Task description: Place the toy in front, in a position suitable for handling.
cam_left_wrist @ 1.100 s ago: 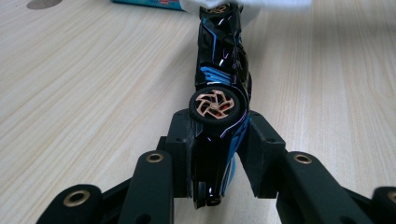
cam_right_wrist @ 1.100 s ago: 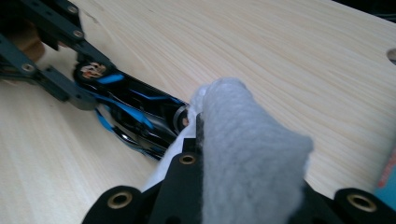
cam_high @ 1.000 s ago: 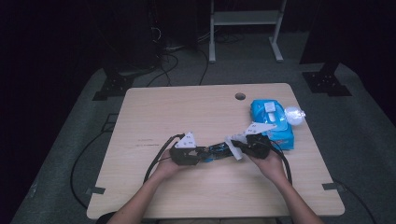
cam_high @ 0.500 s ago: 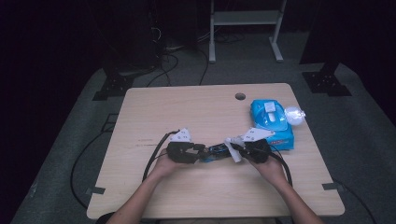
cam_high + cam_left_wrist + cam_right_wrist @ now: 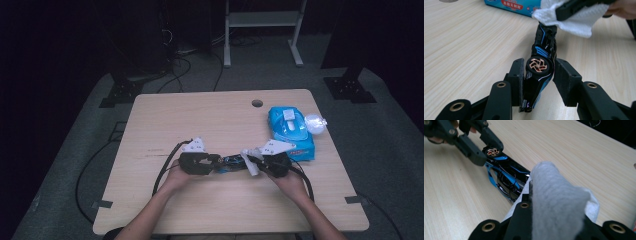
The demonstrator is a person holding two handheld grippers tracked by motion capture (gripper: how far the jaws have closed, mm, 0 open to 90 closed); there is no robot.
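Note:
A black and blue toy car (image 5: 231,161) lies on its side between my two grippers at the front middle of the table. My left gripper (image 5: 217,161) has the car's rear (image 5: 541,67) between its pads, which press on it at a copper-coloured wheel; its jaws have just been closing on it. My right gripper (image 5: 250,162) is shut on a folded white wipe (image 5: 556,195) that lies against the car's front end (image 5: 506,173). The wipe (image 5: 579,20) hangs over the car's far end in the left gripper view.
A blue pack of wet wipes (image 5: 290,132) lies at the table's right, with a small clear wrapper (image 5: 315,122) beside it. The wooden table (image 5: 200,115) has a cable hole (image 5: 257,103) near its far edge. Cables trail off the left side.
The right gripper with the wipe has shifted slightly toward the person along the car. The left hand and the car have stayed where they were.

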